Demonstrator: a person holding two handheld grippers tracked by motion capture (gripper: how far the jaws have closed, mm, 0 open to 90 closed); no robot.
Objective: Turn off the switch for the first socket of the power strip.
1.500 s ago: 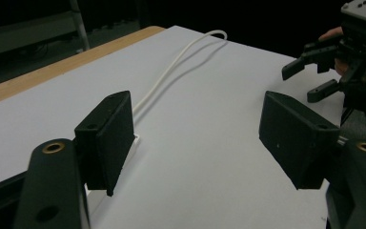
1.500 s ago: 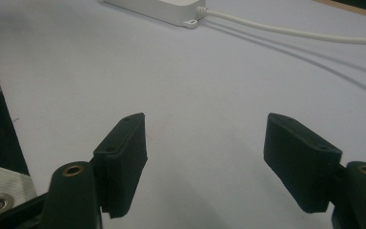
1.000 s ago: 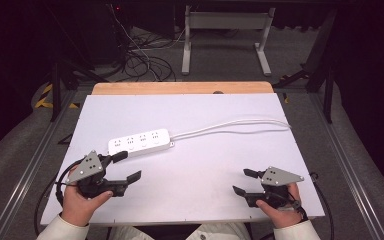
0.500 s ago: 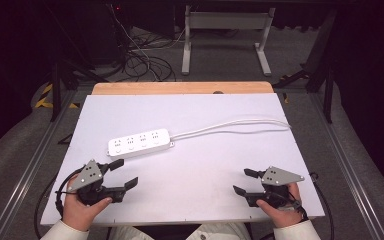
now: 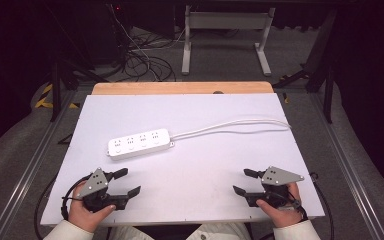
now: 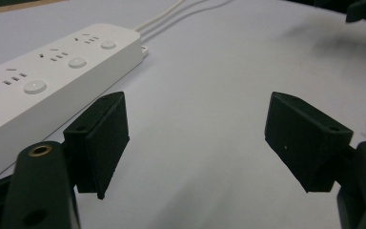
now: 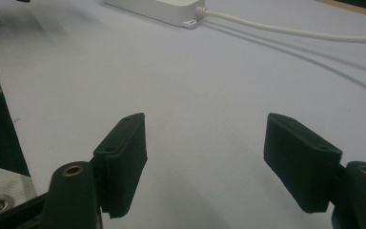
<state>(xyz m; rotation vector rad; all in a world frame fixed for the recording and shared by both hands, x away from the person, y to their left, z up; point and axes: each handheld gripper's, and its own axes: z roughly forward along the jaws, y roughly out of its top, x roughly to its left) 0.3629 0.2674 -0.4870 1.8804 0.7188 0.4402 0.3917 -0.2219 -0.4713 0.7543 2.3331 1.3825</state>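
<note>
Power strip (image 5: 140, 143) lies unmoved on the tabletop (image 5: 205, 165), beyond the left tongs (image 5: 125, 181), now withdrawn nearer the edge; right tongs (image 5: 243, 181) well apart; both wide.

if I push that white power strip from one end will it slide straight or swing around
The power strip looks like smooth rigid plastic lying flat on the smooth white table, so it probably slides easily. Its cord trails from the right end, so it would likely drag and pivot the strip. It seems unlikely to tip.
</note>
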